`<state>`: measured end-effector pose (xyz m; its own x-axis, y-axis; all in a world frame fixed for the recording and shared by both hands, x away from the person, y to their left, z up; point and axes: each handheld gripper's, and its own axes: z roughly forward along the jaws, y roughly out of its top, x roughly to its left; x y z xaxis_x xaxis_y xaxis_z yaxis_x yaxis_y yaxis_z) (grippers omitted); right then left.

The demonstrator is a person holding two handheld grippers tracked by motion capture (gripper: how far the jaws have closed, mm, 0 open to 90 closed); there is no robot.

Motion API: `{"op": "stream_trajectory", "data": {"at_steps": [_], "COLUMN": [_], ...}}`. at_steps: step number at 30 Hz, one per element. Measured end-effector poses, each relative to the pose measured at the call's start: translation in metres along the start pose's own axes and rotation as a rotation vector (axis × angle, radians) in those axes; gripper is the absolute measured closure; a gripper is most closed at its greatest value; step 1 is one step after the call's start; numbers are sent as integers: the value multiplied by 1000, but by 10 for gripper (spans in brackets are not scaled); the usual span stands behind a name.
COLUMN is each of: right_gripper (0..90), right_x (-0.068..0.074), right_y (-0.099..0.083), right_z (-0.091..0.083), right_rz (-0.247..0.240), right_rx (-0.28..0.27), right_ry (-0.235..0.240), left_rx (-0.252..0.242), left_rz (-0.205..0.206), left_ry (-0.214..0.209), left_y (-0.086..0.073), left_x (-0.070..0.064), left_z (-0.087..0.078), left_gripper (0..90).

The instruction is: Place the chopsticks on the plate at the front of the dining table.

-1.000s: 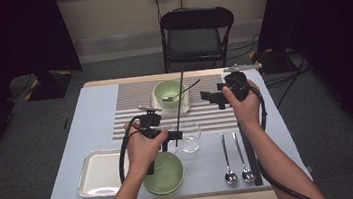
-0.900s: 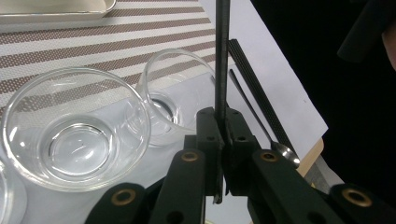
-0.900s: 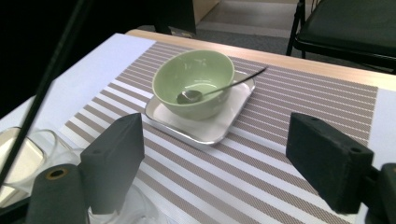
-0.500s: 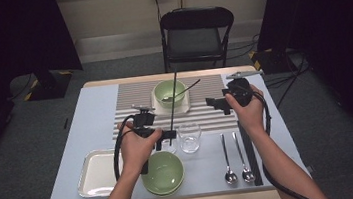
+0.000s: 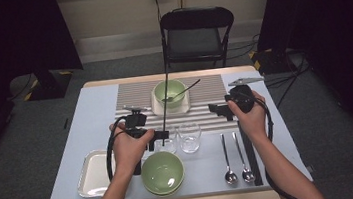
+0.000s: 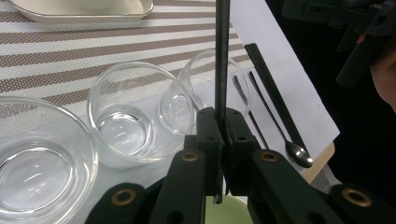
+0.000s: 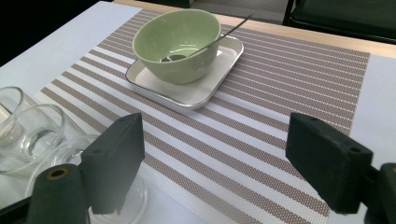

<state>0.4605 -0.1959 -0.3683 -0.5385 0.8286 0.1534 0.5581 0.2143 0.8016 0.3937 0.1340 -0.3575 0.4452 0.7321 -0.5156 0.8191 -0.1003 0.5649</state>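
This looks like a recording studio or lab set up as a dining scene, not a lived-in home. Black curtains (image 5: 16,37) hang on both sides, cables (image 5: 282,75) trail over grey carpet, and 1 folding chair (image 5: 197,31) faces a small table (image 5: 94,104). The table is laid with a striped placemat (image 7: 261,121), bowls and spoons.
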Motion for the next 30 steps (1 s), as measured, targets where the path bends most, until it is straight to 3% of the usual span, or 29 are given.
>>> {"op": "stream_trajectory", "data": {"at_steps": [14, 30], "right_gripper": [188, 188], "right_x": [-8, -23], "right_y": [-10, -25], "right_z": [1, -3], "right_rz": [-9, 0], "right_rx": [12, 25], "right_ry": [-13, -29], "left_rx": [-6, -10], "left_rz": [-29, -34], "left_ry": [18, 54], "left_y": [2, 10], "left_x": [10, 15], "left_z": [-8, -16], "left_gripper": [872, 872]}}
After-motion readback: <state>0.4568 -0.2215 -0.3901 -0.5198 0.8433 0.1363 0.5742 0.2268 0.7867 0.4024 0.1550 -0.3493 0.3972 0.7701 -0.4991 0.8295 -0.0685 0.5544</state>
